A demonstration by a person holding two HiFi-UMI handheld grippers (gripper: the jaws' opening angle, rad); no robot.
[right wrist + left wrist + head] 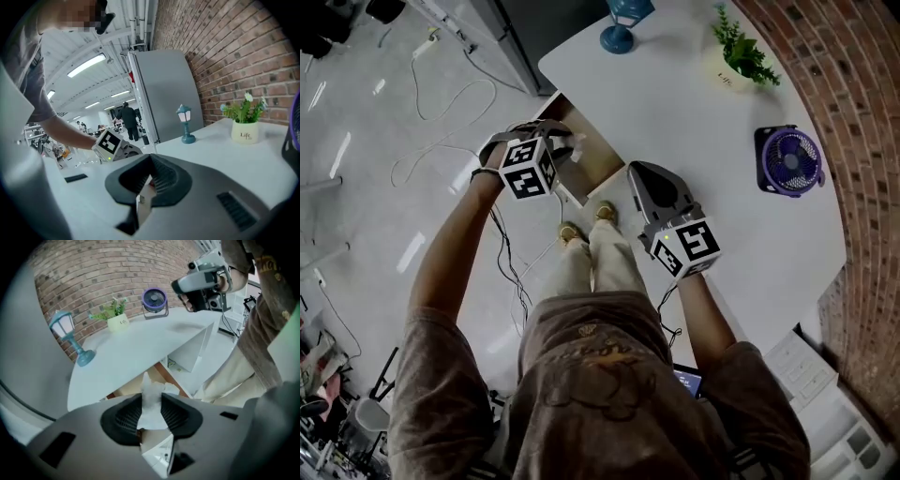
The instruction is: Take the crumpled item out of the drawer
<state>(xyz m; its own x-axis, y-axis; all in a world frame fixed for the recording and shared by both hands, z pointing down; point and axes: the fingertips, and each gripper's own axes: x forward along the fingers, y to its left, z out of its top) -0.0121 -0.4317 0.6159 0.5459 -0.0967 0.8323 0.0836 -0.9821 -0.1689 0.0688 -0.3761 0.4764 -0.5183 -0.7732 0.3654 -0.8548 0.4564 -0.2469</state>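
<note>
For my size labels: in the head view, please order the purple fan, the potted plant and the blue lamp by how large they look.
1. purple fan and potted plant: about alike, so not ranked.
2. blue lamp: smallest as seen, though the picture's top edge cuts it off.

White table (694, 122) is standing against a brick wall (853, 94), with its drawer (598, 155) hanging open at the edge nearest the person. Three items are sitting directly on top, all well apart: a blue lamp (622, 23), a potted plant (741, 56) and a purple fan (789, 161), the last two sitting near the wall.
</note>
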